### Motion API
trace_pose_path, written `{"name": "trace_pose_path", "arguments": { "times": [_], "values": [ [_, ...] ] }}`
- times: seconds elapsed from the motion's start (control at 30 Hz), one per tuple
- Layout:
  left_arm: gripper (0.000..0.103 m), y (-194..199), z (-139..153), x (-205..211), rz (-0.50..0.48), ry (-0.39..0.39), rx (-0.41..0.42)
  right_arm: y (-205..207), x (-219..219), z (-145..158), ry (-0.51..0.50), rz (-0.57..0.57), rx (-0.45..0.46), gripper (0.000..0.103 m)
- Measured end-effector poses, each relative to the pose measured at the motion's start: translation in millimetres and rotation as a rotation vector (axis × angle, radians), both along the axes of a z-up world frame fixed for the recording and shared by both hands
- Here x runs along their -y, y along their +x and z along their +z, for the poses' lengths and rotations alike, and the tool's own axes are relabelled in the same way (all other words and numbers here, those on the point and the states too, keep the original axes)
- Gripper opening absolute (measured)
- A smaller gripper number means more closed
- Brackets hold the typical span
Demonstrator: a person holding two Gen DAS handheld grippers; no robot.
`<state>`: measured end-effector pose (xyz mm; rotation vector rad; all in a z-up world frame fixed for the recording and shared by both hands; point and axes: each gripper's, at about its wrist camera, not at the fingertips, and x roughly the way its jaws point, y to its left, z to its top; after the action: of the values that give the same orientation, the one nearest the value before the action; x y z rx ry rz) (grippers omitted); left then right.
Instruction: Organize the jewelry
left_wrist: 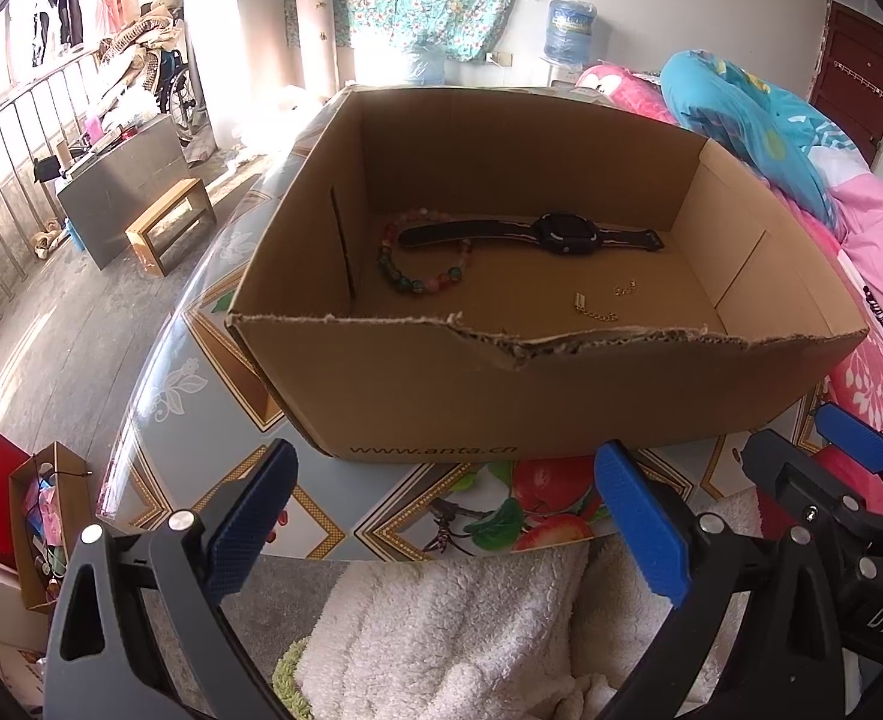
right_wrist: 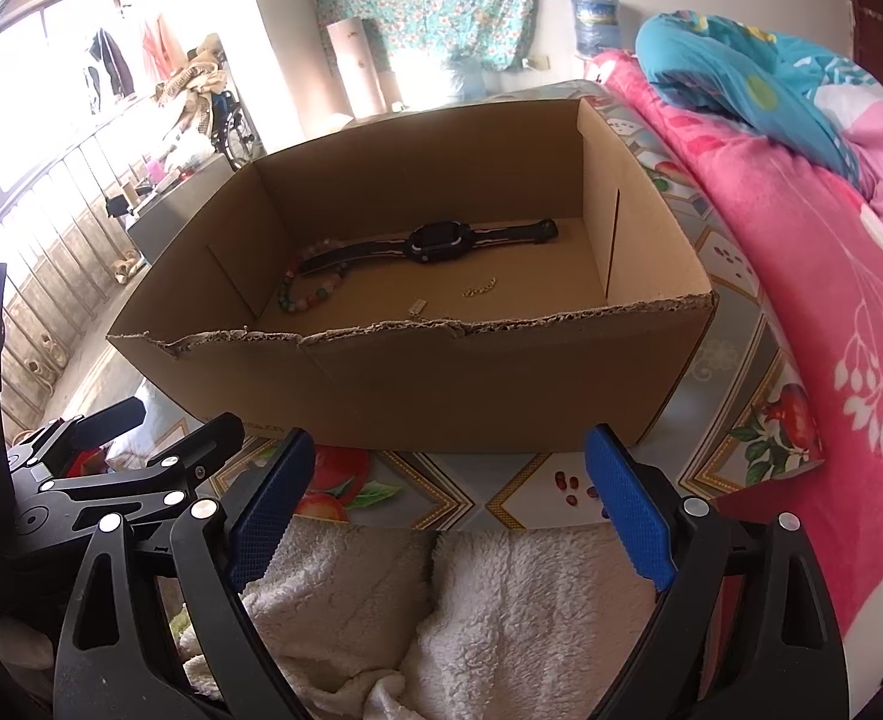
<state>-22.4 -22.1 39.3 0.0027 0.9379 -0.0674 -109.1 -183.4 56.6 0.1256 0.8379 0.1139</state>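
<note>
An open cardboard box (left_wrist: 417,396) (right_wrist: 441,384) stands on the patterned table. Inside lie a black watch (left_wrist: 561,232) (right_wrist: 435,243), a coloured bead bracelet (left_wrist: 408,276) (right_wrist: 297,294) partly under the watch strap, and a thin gold chain (left_wrist: 597,307) (right_wrist: 478,288). My left gripper (left_wrist: 447,510) is open with nothing between its blue pads, just in front of the box. My right gripper (right_wrist: 447,498) is open too and holds nothing, also short of the box's near wall. Part of the right gripper (left_wrist: 849,438) shows at the right of the left wrist view.
A fluffy white towel (left_wrist: 459,630) (right_wrist: 471,612) lies under both grippers. Pink and blue bedding (right_wrist: 801,228) is piled right of the table. A few small red beads (right_wrist: 570,483) lie on the table. Paper bags (left_wrist: 21,516) stand on the floor at left.
</note>
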Motion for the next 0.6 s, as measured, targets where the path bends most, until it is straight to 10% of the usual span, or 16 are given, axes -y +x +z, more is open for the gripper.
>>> {"name": "trace_pose_path", "arguments": {
  "times": [0.6],
  "values": [
    [0.097,0.7,-0.5,1.2,0.001,-0.003,-0.003,-0.3,2.8,-0.2,0.001,0.002,0.001,0.087]
  ]
}}
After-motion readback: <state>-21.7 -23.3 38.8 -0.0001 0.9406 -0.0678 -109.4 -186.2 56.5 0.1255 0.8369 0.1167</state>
